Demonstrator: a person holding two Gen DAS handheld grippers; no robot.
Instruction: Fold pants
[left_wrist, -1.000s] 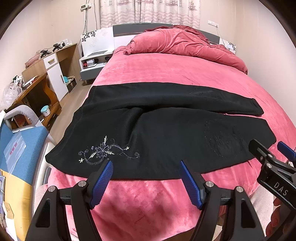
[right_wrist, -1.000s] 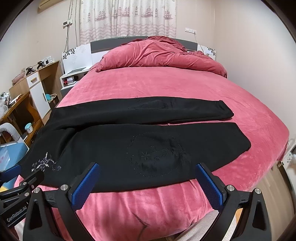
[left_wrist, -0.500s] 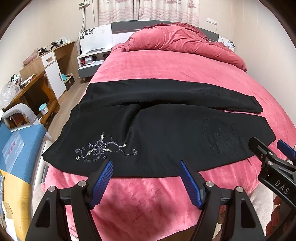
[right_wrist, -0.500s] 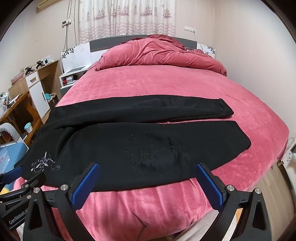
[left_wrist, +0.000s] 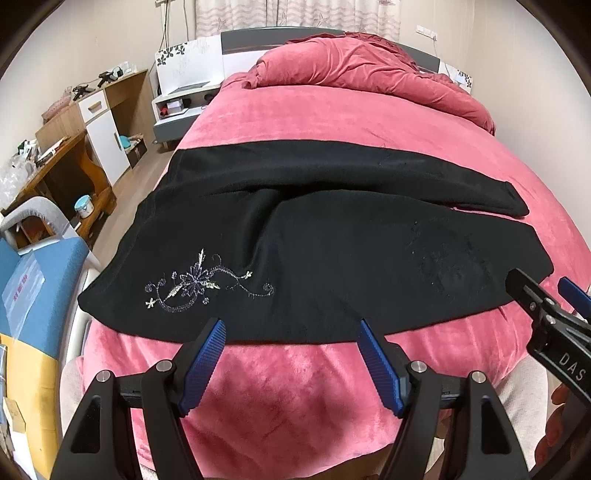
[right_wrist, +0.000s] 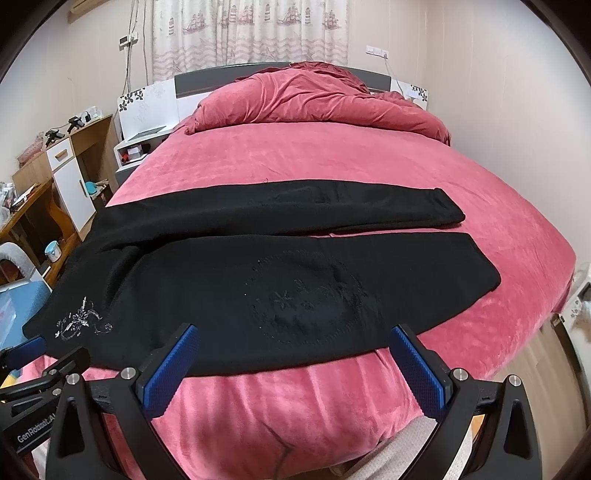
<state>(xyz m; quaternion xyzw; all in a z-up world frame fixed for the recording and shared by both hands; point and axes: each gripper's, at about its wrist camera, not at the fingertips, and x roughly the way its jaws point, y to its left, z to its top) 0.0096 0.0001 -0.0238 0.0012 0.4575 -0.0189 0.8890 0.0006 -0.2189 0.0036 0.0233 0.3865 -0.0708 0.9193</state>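
Note:
Black pants (left_wrist: 332, 251) (right_wrist: 280, 280) lie spread flat across the pink bed (left_wrist: 332, 122) (right_wrist: 314, 158), waist to the left, both legs running right. A pale floral embroidery (left_wrist: 199, 284) (right_wrist: 81, 323) marks the near left part; a dark round embroidery (right_wrist: 306, 299) sits on the near leg. My left gripper (left_wrist: 291, 334) hovers open just short of the pants' near edge, right of the flower. My right gripper (right_wrist: 293, 339) is open too, at the near hem below the round embroidery. Nothing sits between either pair of blue pads.
A rumpled pink duvet (right_wrist: 314, 99) is heaped by the headboard. Wooden desk and cabinet (left_wrist: 85, 147) line the left wall, with a bedside unit (left_wrist: 184, 107). A blue and yellow box (left_wrist: 26, 295) stands at the near left. The right gripper's tip (left_wrist: 546, 314) shows in the left wrist view.
Both grippers have moved forward a little toward the pants' near edge, so the pants look slightly higher and closer. The pants lie as before; both grippers stay open.

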